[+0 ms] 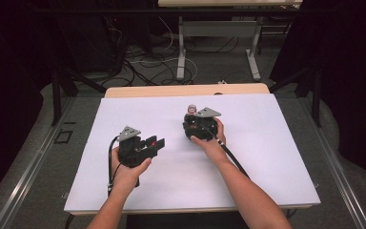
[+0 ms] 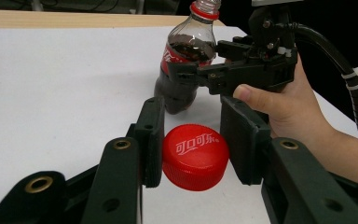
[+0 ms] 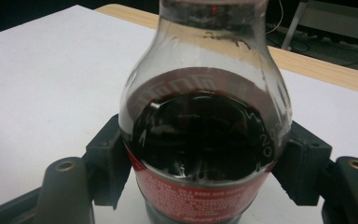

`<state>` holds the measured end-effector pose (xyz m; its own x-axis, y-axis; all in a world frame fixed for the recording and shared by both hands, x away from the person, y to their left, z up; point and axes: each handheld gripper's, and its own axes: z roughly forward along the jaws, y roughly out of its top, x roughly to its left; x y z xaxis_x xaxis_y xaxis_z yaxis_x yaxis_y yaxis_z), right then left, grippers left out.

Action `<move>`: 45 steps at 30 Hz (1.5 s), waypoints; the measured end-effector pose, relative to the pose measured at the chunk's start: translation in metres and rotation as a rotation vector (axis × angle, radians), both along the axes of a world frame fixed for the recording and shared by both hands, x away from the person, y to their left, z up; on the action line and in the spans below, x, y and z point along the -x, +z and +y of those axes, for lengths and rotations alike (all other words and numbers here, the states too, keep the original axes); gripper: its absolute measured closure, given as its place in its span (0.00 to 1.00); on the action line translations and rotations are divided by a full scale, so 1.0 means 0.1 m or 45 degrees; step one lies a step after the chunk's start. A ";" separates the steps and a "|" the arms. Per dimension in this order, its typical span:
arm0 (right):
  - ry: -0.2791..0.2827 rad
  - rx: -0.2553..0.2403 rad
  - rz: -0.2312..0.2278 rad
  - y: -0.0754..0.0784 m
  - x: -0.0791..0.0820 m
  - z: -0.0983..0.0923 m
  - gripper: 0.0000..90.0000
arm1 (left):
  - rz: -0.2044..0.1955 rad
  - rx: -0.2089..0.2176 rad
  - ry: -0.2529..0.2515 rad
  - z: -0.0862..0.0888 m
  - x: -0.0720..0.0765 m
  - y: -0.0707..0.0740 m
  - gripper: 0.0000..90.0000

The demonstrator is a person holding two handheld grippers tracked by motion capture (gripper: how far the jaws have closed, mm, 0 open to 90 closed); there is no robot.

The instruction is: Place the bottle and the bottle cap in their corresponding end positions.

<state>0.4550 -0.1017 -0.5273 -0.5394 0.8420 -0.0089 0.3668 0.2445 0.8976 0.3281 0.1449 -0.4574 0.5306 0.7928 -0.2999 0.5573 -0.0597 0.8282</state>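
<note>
Nearest the lens, your left gripper (image 2: 193,144) is clenched on the red cap (image 2: 195,157): one pad presses on the cap's left side, the other sits at its right edge. White lettering on the cap's top faces up. The cap hangs just above the desk (image 2: 65,84), in front of the bottle.

Desk: white sheet over a wooden top, the wood edge showing along the far side. From the high view your left hand (image 1: 126,167) is at the near-left of the sheet and your right hand (image 1: 212,138) is near the middle, well apart from it.

Bottle (image 3: 205,135): cola, clear plastic, red label, dark liquid filling about the lower half, upright with its base on the desk. The neck is open and carries a red ring. In the high view it stands just beyond your right hand, near the centre of the sheet.

Your right gripper (image 3: 205,163) is grasping the bottle at the label band, a jaw on either side and both pads tight on the plastic. In the left gripper view it comes in from the right, level, around the bottle's waist, with your thumb on its underside. Its black cable (image 1: 233,160) trails back along your forearm.
</note>
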 end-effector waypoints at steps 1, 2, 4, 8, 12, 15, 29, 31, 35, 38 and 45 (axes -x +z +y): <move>-0.005 -0.007 0.003 -0.01 0.00 0.01 0.33 | 0.004 0.001 0.001 0.00 0.00 -0.01 0.69; 0.000 -0.009 0.001 -0.02 -0.01 0.01 0.33 | 0.006 0.002 0.002 0.01 -0.01 -0.01 0.68; -0.001 -0.022 0.006 -0.03 0.01 0.02 0.33 | 0.007 0.001 0.003 0.01 -0.01 -0.02 0.68; 0.012 -0.009 0.006 -0.02 0.05 0.05 0.33 | 0.004 0.001 0.008 0.02 -0.02 -0.01 0.68; 0.017 -0.016 0.005 -0.03 0.07 0.06 0.32 | 0.005 0.003 0.012 0.02 -0.01 -0.01 0.68; 0.016 -0.032 0.010 -0.04 0.07 0.05 0.32 | 0.005 0.004 0.013 0.02 -0.01 -0.01 0.68; 0.013 -0.036 0.036 -0.07 0.08 -0.02 0.20 | 0.013 0.004 0.020 0.00 -0.04 -0.06 0.68; 0.011 -0.029 0.050 -0.07 0.10 -0.06 0.17 | 0.018 -0.003 0.018 -0.01 -0.05 -0.08 0.68; 0.014 -0.054 0.064 -0.10 0.13 -0.12 0.14 | 0.024 -0.022 0.008 -0.07 -0.07 -0.13 0.68; 0.005 -0.048 0.060 -0.10 0.18 -0.15 0.14 | 0.035 -0.031 0.003 -0.10 -0.09 -0.18 0.68; -0.023 -0.072 0.125 -0.11 0.36 -0.35 0.13 | 0.046 -0.082 -0.023 -0.18 -0.16 -0.31 0.68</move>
<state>0.4195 -0.1364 -0.5380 -0.5202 0.8491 0.0914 0.4577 0.1868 0.8693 0.3436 0.1266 -0.4887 0.5348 0.8015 -0.2674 0.5848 -0.1227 0.8018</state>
